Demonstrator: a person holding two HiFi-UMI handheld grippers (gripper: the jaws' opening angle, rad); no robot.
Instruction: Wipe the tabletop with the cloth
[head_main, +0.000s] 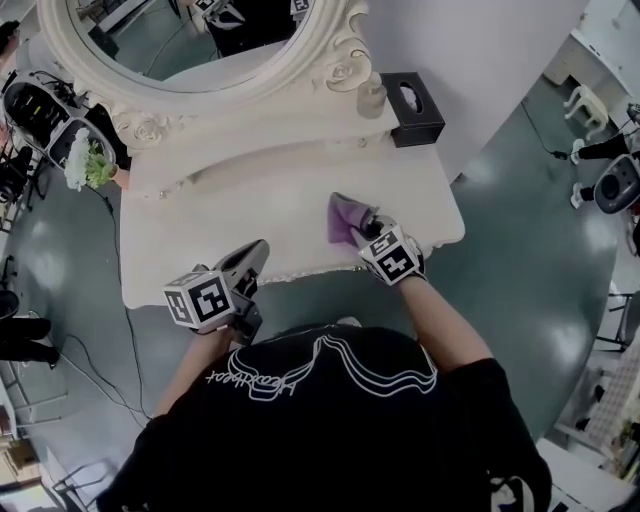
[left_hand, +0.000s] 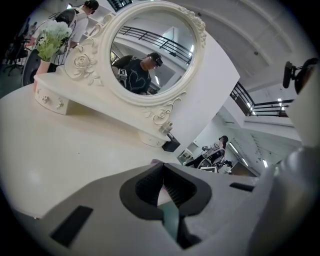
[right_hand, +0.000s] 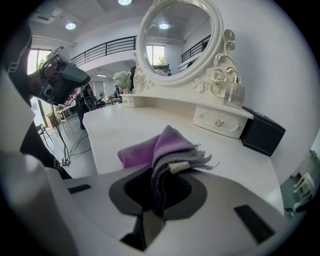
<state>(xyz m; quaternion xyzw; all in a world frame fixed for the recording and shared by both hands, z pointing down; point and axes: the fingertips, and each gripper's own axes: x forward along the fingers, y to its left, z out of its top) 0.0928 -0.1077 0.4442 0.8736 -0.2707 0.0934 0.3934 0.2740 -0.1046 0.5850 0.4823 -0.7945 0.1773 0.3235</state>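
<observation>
Wiping step, by the looks of it: right gripper (head_main: 372, 232) clamped on a bunched purple cloth (head_main: 347, 218), resting on the tabletop (head_main: 240, 190) on the right side, close to the near edge. Left gripper (head_main: 256, 254) hanging over the near edge left of centre, jaws drawn together with nothing between, well apart from the cloth.

Probably early going, with so much bare top to cover. Next up, most likely: dragging the cloth leftward across the open middle, pressing it flat against the surface. Plenty of free room to the left and toward the far side.

Worth minding the right and near edges, both close by and easy to slide off. Far side is more crowded: mirror (head_main: 200, 40) base with little drawers, glass bottle (head_main: 371, 97), black box (head_main: 412, 108) at far right, flowers (head_main: 85, 165) at far left.
</observation>
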